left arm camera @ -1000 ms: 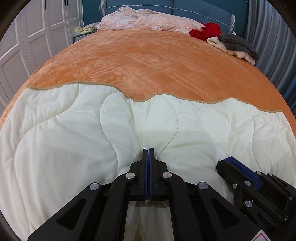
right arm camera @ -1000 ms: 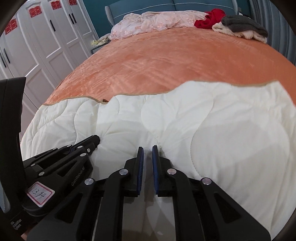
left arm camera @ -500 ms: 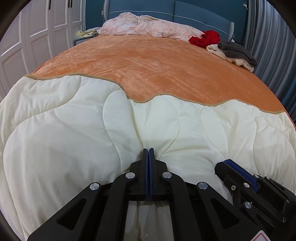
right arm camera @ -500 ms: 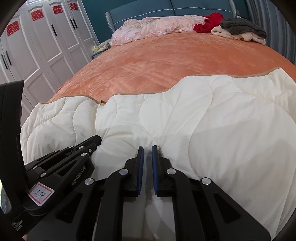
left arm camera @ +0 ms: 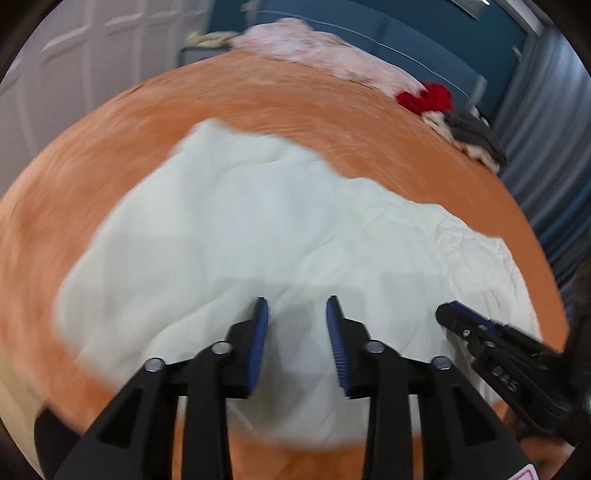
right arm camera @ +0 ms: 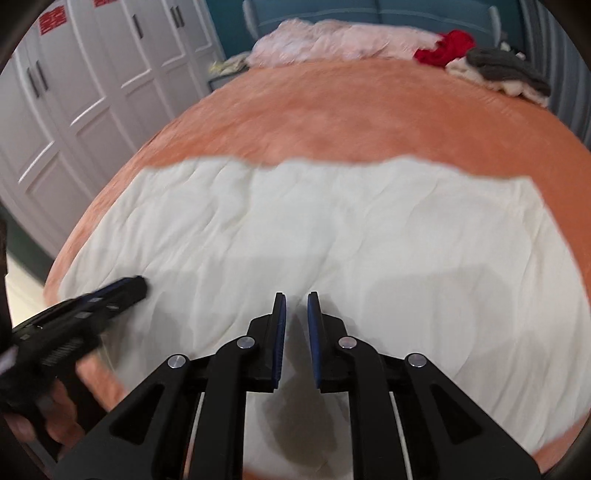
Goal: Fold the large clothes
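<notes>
Between the left jaws: nothing held; the left gripper (left arm camera: 297, 308) stood open with a clear gap between its blue pads, having just been opening, and only cream fabric showed beyond the gap.
Between the right jaws: nothing gripped; the right gripper (right arm camera: 296, 303) had its pads a narrow gap apart, having just been opening a little, and was empty.
Grippers together: each showed at the edge of the other's view, side by side above the near part of the cloth.
Task's thing: the cream quilted blanket (right arm camera: 332, 229) lay spread flat on the near half of the bed, its far edge running across the orange bedspread (right arm camera: 351, 122), free of both grippers.
Hand: fingers (right arm camera: 55, 417) wrapped the left gripper's handle at the lower left of the right wrist view.
Far end of bed: a pink crumpled cover (right arm camera: 332, 40), a red garment (right arm camera: 447, 46) and a grey and cream pile (right arm camera: 502, 72) lay by the blue headboard (right arm camera: 369, 14).
Left side: white wardrobe doors (right arm camera: 92, 92).
Sharpness: the left wrist view was blurred.
</notes>
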{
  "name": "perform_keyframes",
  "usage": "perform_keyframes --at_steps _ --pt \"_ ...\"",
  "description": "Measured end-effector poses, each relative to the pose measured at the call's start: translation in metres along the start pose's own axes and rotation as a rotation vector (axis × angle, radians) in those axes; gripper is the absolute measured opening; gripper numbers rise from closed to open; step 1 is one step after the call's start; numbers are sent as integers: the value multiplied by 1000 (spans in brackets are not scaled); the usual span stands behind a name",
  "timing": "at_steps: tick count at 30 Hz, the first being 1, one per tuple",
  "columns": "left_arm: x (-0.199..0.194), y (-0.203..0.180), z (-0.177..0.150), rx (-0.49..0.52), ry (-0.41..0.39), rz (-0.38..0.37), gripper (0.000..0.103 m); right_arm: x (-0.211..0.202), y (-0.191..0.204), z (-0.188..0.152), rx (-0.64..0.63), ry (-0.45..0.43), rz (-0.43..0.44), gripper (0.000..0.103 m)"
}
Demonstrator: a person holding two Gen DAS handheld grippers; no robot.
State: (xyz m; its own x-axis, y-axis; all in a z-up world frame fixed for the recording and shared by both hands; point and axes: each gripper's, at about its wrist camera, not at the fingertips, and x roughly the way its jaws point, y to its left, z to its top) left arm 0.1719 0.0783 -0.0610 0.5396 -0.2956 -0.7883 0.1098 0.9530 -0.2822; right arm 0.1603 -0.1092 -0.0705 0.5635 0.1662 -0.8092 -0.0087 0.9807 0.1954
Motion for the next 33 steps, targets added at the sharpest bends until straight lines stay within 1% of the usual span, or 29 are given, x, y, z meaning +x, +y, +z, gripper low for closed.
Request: perform_keyframes --at_steps 1,2,3,4,5,7,8,9,10,11,14,15,16,17,18,19,20,22,23,24,25,26,27,28,30,32,33 --pt "-8 10 -5 -24 4 10 36 0 4 -4 -3 10 2 12" --pt "-17 23 -10 -55 10 42 37 0 9 -10 -8 21 7 12" --pt "-26 36 -15 -83 10 61 41 1 14 -17 -14 28 2 12" --pt "-31 42 -19 -98 11 68 51 1 19 -22 -19 29 -7 12" --pt "-33 54 -23 -126 24 88 54 1 22 -25 -18 31 -14 12" --pt "-30 70 -28 -170 56 104 54 1 23 -29 -4 34 -23 12" --pt "-24 78 -30 -202 88 99 54 1 24 -30 2 35 -27 12" --pt "-19 84 -32 -238 113 76 54 1 24 -31 7 36 -31 12" --pt "-13 90 -32 -293 128 33 54 2 23 -31 12 39 -32 12" --pt "-10 92 -31 -327 128 0 54 3 22 -30 19 43 -29 12" --pt "-5 93 -27 -376 85 -78 55 5 19 -29 44 56 -11 12" --pt "0 93 -23 -392 78 -98 59 6 17 -29 50 60 -6 12" --pt "2 92 -21 -403 73 -115 68 7 17 -28 50 62 -6 12" --pt "8 92 -18 -422 65 -142 70 7 18 -29 49 64 -7 12" --pt "14 93 -15 -434 67 -146 71 7 19 -29 44 64 -12 12" --pt "18 93 -14 -446 64 -157 76 7 20 -30 39 64 -17 12" --pt "24 95 -13 -469 61 -172 78 8 21 -30 35 63 -23 12" --pt "31 97 -13 -498 60 -193 78 9 22 -32 26 60 -34 12" --pt "33 98 -12 -508 56 -198 78 9 23 -32 26 59 -35 12" --pt "32 97 -11 -510 56 -202 68 9 23 -31 30 61 -34 12" --pt "30 97 -10 -511 55 -213 53 7 22 -30 36 65 -32 12" --pt "25 95 -8 -499 51 -221 46 5 22 -28 45 69 -32 12" --pt "19 92 -6 -481 41 -220 34 -1 21 -26 57 69 -37 12" --pt "10 89 -2 -451 29 -220 24 -8 21 -24 64 59 -51 12" --pt "-8 86 3 -415 8 -234 18 -21 17 -24 61 42 -91 12" --pt "-31 80 7 -371 -18 -254 16 -24 12 -26 52 62 -100 12" --pt "-40 77 9 -347 -26 -251 15 -25 11 -28 43 82 -86 12"
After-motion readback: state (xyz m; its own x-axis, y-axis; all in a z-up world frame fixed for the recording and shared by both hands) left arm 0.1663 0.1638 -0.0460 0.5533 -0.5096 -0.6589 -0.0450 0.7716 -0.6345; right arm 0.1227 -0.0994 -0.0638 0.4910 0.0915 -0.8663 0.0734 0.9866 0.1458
